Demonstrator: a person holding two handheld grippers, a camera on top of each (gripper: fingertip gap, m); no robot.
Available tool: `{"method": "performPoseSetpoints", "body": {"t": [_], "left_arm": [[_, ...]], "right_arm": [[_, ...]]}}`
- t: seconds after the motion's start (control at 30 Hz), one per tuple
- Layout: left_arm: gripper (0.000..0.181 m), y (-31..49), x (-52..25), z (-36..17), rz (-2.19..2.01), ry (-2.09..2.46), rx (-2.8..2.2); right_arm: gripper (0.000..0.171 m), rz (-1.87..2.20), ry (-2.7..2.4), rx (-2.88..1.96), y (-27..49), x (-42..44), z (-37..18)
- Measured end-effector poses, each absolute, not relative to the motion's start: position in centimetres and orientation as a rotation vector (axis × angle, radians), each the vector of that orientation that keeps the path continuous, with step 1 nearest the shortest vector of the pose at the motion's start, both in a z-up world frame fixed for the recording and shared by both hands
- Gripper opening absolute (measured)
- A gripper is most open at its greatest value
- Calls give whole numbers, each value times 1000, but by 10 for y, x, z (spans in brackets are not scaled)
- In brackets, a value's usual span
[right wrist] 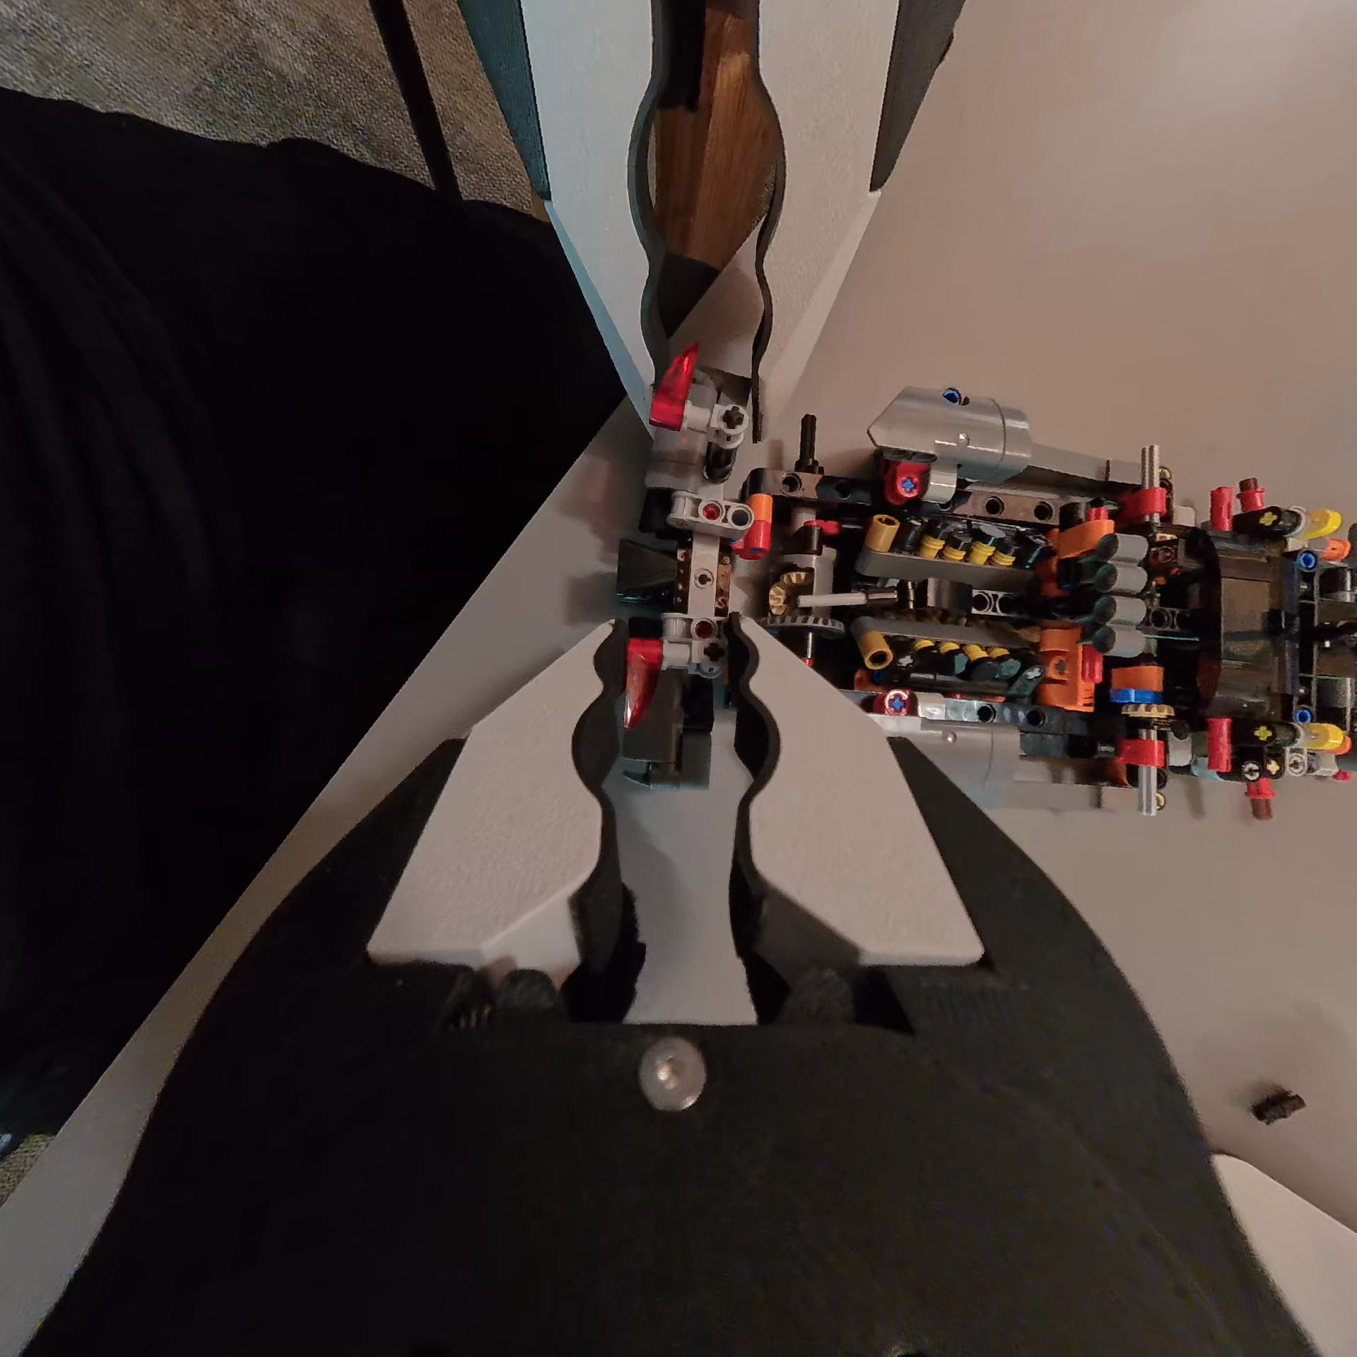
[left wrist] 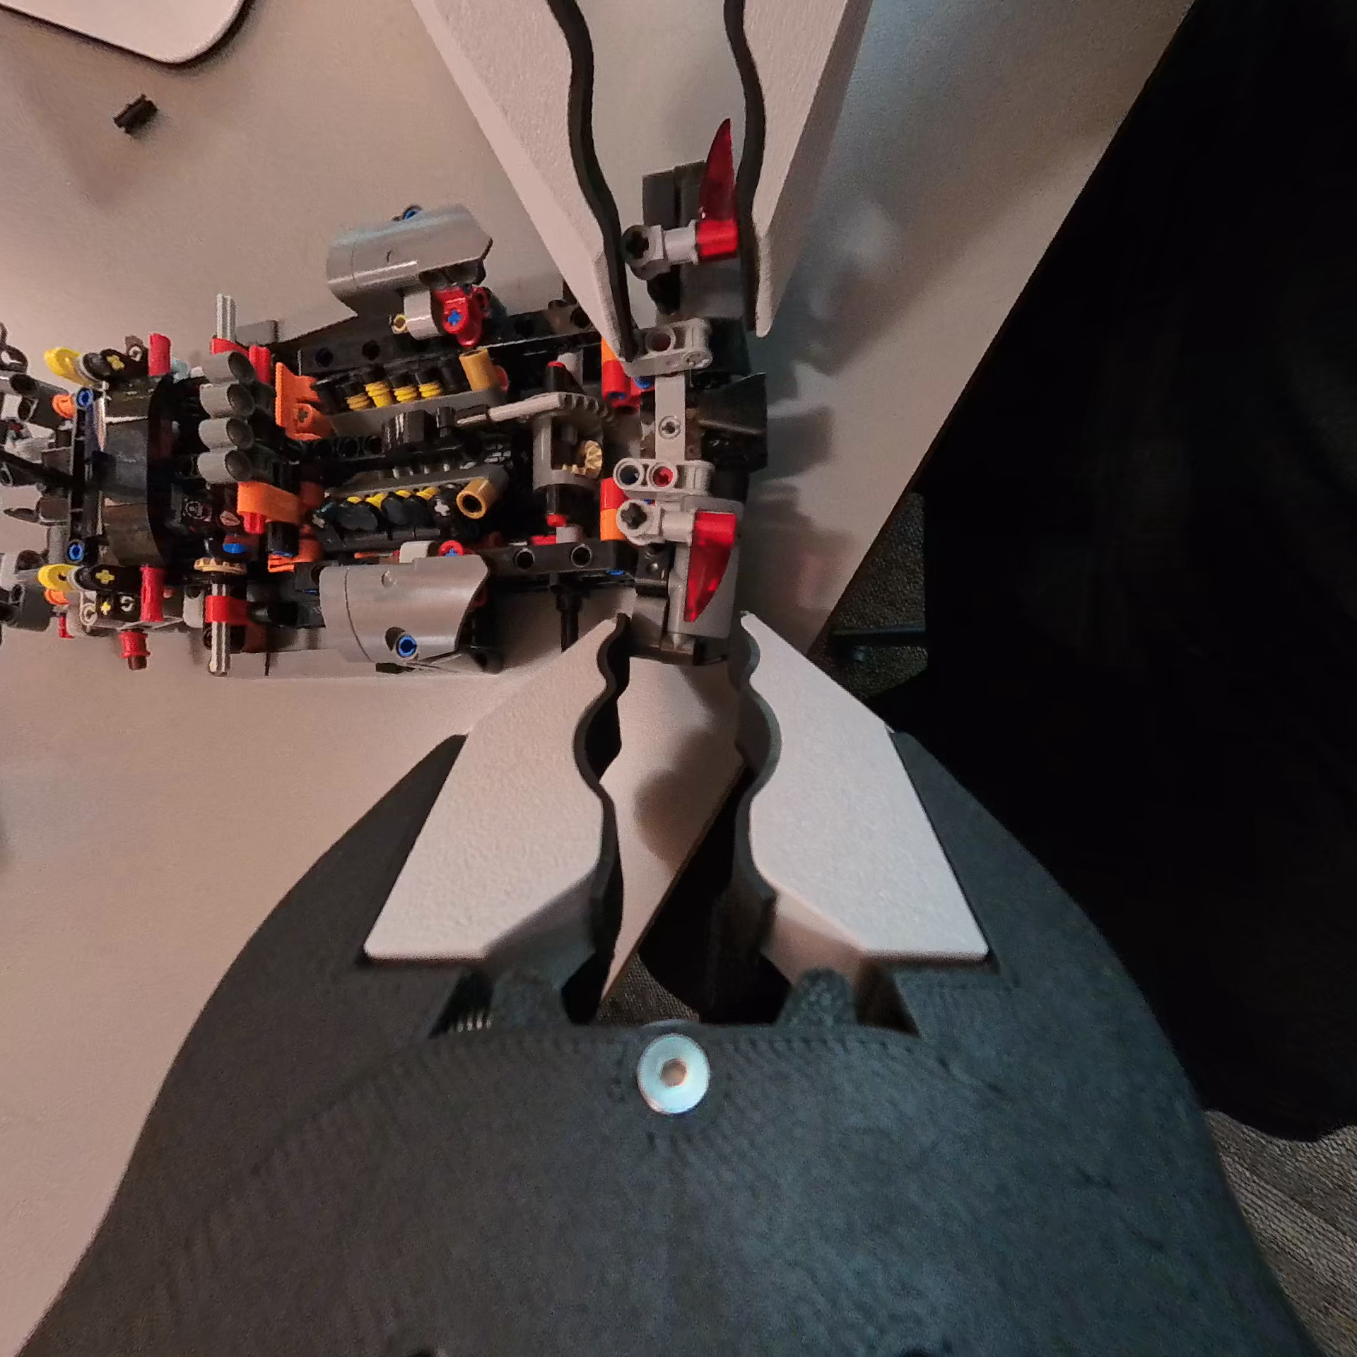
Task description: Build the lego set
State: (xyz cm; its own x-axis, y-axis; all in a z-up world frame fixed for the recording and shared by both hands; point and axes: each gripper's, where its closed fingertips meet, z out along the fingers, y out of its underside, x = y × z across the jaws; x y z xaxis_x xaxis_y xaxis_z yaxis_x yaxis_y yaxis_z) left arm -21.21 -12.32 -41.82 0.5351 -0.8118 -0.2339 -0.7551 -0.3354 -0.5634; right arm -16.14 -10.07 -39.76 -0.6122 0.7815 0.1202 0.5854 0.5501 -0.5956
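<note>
The lego car chassis (left wrist: 411, 455), black and grey with orange, yellow and red parts, lies on the white table with its rear end at the table edge. My left gripper (left wrist: 679, 624) is closed around the rear corner with a red tail light (left wrist: 705, 573). My right gripper (left wrist: 690, 330) comes in from the opposite side. In the right wrist view my right gripper (right wrist: 672, 628) is closed around the other red tail light (right wrist: 642, 675) of the chassis (right wrist: 1028, 587). The left gripper (right wrist: 705, 426) faces it, holding its own corner.
A small loose black piece (left wrist: 136, 114) lies on the table beyond the car, also in the right wrist view (right wrist: 1278, 1105). A white tray corner (left wrist: 147, 29) sits past it. The table edge (right wrist: 367, 742) runs just behind the car's rear; dark fabric and carpet lie beyond. Spacing between my two grippers at the tips: around 7 cm.
</note>
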Motion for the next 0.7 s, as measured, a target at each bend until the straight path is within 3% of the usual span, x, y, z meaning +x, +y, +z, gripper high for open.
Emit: {"method": "performPoseSetpoints", "body": {"t": [0.03, 0.2, 0.5, 0.7], "left_arm": [[24, -123, -212, -417, -119, 1256, -2140], [26, -124, -213, -414, -103, 1202, -2128], [45, -123, -218, -382, 82, 1157, -1908], [43, -126, -228, -392, 81, 1212, -1931]], "right_arm": [[25, 735, -2414, -1122, -101, -162, -397], [25, 752, -2405, -1126, -101, -162, -397], [25, 786, -2396, -1134, -101, -162, -397], [25, 782, -2387, -1135, -101, -162, -397]]}}
